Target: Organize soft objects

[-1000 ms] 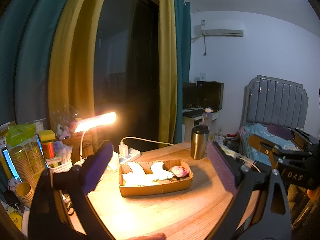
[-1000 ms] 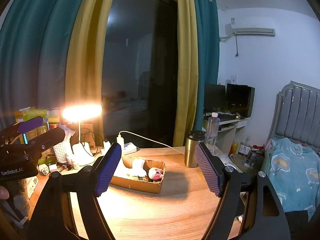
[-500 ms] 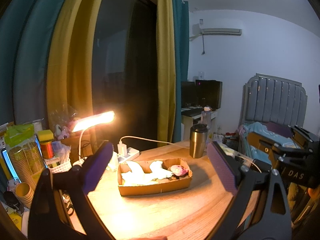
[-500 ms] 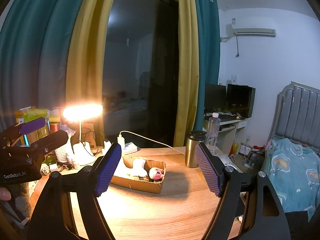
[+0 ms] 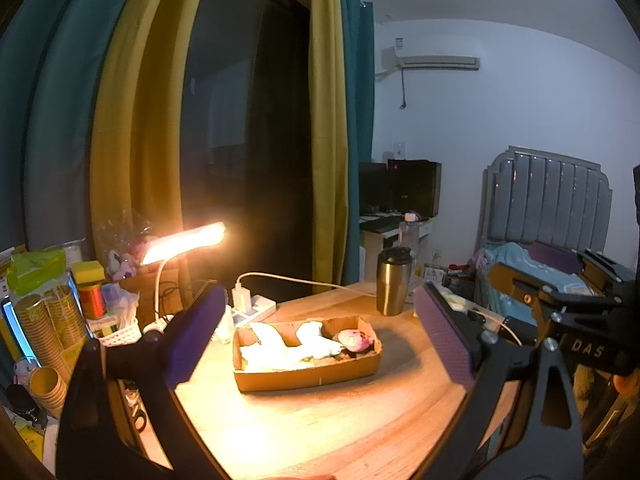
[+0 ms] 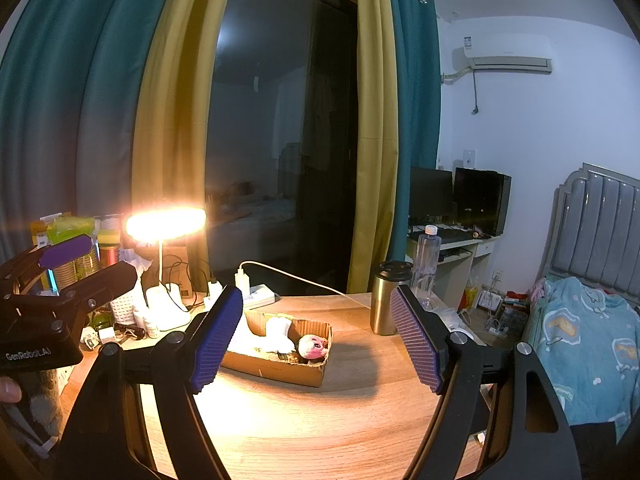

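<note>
Status check, taken from both wrist views.

Left gripper (image 5: 320, 336): I hold it level above the near edge of the wooden table (image 5: 320, 420). Its two purple pads are spread wide and nothing lies between them. Right gripper (image 6: 316, 336): same condition, pads well apart and empty, pointing across the table.

Task items: the cardboard tray (image 5: 306, 374) sits near the middle of the table, at 12 o'clock from my left gripper and slightly toward 11 o'clock from my right. Inside it lie several white soft pieces (image 5: 280, 344), bunched toward the lamp end, and one pink plush toy (image 5: 354, 339) at the end toward the steel tumbler. In the right wrist view the pink toy (image 6: 312, 347) rests against the near corner of the tray.

Progress, as I judge it: the soft objects visible are all inside the tray, and I see none loose on the bare tabletop. That suggests either the gathering is finished or the sorting has not started; the pictures do not settle which. The white pieces look crumpled rather than folded, so tidying may remain.

Surroundings: the lit desk lamp (image 5: 184, 240) stands at 10 o'clock from the tray, the steel tumbler (image 5: 393, 280) at 1 o'clock, and a charger cable (image 5: 304, 280) runs behind the tray. All of these are apart from the tray.
</note>
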A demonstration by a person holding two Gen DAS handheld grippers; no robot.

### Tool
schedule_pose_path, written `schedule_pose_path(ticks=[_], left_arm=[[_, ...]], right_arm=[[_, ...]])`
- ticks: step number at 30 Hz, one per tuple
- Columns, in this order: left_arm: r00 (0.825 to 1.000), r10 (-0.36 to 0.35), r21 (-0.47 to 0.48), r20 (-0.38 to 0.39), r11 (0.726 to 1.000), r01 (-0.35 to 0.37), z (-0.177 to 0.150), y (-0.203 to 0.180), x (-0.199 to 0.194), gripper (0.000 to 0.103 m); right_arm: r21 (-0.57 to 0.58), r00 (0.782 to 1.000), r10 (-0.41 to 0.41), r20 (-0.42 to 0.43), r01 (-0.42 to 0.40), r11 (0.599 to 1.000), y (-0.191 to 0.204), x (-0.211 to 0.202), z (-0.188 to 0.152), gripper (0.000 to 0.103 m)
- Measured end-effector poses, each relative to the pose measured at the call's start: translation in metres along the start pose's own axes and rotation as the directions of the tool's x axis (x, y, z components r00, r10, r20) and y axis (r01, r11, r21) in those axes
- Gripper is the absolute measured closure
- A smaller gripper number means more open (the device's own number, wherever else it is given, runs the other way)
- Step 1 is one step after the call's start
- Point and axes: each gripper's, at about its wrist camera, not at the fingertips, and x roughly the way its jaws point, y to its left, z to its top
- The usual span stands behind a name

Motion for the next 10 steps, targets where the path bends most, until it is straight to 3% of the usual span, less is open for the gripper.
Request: schedule_pose_path(ticks=[10], left_arm=[[1.0, -0.012, 0.003, 0.016, 1.0, 0.011, 0.0, 0.0026, -0.0009, 0.007]], right_arm=[[0.001, 1.0, 0.001, -0.002, -0.001, 1.0, -0.001, 0.0004, -0.0009, 0.024]])
